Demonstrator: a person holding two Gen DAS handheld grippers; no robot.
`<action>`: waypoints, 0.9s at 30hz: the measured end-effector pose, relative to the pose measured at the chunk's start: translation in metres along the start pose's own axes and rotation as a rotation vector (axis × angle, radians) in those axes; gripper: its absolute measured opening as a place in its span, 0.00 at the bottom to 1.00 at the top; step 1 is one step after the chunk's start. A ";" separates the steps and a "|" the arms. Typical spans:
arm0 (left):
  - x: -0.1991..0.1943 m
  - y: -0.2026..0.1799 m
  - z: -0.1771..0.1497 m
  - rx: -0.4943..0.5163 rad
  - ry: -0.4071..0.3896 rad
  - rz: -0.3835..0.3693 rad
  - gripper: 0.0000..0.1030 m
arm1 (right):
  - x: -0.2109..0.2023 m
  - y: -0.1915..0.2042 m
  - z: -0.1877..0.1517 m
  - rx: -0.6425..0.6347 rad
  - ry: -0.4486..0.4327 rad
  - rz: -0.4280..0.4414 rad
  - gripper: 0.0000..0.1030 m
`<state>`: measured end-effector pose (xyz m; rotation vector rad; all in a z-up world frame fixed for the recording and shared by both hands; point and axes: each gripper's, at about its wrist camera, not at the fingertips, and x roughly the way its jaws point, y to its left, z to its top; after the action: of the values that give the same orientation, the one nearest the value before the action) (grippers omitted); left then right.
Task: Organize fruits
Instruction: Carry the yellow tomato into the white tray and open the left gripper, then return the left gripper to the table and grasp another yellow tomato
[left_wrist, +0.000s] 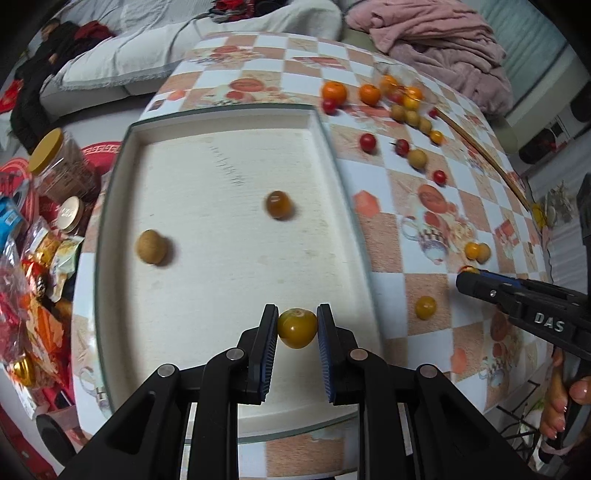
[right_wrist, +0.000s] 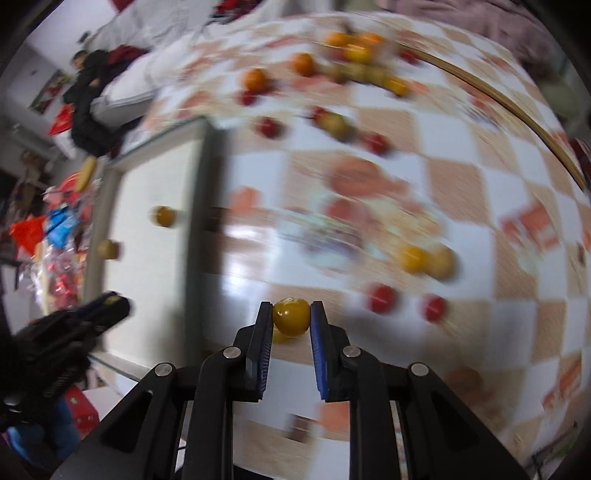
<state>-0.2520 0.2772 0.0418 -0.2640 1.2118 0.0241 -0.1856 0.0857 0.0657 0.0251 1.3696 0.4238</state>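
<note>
Fruit sorting is under way, and we hold one piece in each gripper. Our left gripper (left_wrist: 297, 326) is clamped on a yellow cherry tomato (left_wrist: 297, 328), pads pressed to its two sides, hovering over the near end of the pale tray (left_wrist: 221, 288). Two fruits already lie in that tray: a tan longan (left_wrist: 151, 246) towards its left side and a darker amber tomato (left_wrist: 279, 204) near the middle, well apart from each other.

Our right gripper (right_wrist: 291, 321) is likewise closed on a second yellow tomato (right_wrist: 291, 316), over the checkered surface (right_wrist: 461, 192) just to the right of the tray's long rim. That view is heavily blurred, so we cannot tell how high it sits above the cloth. Plenty stays loose on the surface: red cherry tomatoes (left_wrist: 368, 142), more longans (left_wrist: 417, 158), small oranges (left_wrist: 334, 92) and another yellow tomato (left_wrist: 425, 307) close to the tray's right wall.

For the step in hand, we judge the left tomato should go down low before the pads part, since round fruit rolls on a flat tray. Setting it beside the amber tomato would keep like with like. Grip pressure wants to stay light, as the skin is thin and could split.
</note>
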 end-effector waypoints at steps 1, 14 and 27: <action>0.001 0.005 0.000 -0.008 -0.001 0.009 0.22 | 0.002 0.015 0.004 -0.021 -0.002 0.019 0.21; 0.023 0.067 -0.009 -0.105 0.030 0.122 0.22 | 0.062 0.113 0.036 -0.206 0.073 0.091 0.21; 0.027 0.066 -0.012 -0.060 0.029 0.204 0.75 | 0.083 0.124 0.038 -0.237 0.132 0.084 0.55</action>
<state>-0.2639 0.3353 0.0000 -0.1929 1.2646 0.2345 -0.1729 0.2342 0.0275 -0.1430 1.4433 0.6660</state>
